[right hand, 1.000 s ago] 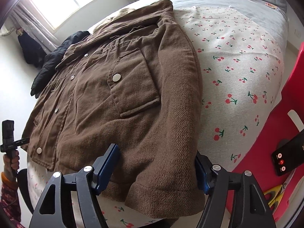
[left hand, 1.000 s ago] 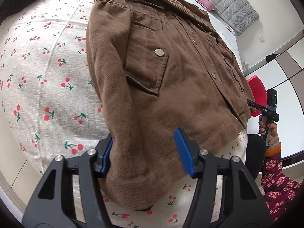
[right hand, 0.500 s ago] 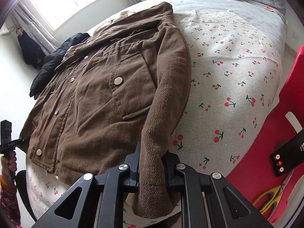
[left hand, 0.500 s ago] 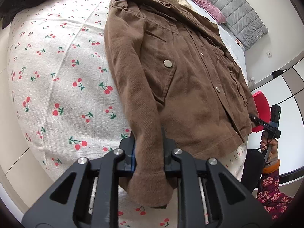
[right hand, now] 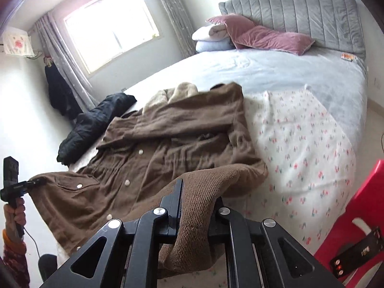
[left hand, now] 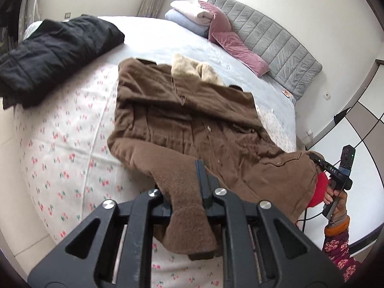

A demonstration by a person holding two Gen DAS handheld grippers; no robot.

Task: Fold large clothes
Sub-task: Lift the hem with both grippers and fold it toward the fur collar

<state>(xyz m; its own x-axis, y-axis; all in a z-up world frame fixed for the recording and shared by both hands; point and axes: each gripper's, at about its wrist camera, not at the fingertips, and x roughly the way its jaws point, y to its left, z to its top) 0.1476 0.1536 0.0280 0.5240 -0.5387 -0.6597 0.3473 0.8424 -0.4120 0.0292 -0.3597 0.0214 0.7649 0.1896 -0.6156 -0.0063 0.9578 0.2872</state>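
Note:
A large brown jacket (left hand: 192, 122) with a cream collar lies front up on the cherry-print sheet (left hand: 60, 144); it also shows in the right wrist view (right hand: 168, 139). My left gripper (left hand: 186, 192) is shut on the cuff end of one brown sleeve (left hand: 168, 165) and holds it lifted above the bed. My right gripper (right hand: 196, 206) is shut on the other sleeve (right hand: 216, 175), also lifted. Both cuffs hang down over the gripper bodies. Each gripper shows in the other's view, at the jacket's side edges (left hand: 336, 172) (right hand: 14, 184).
A black garment (left hand: 52, 55) lies at the bed's far left. Pink and pale pillows (right hand: 252, 36) rest against the grey headboard (right hand: 300, 12). A red chair (right hand: 355, 228) with a phone on it stands at the right of the bed.
Both grippers have risen and tilted up, lifting the sleeves off the sheet and drawing them over the jacket. A second ago both were open around the cuffs; they shut half a second ago.

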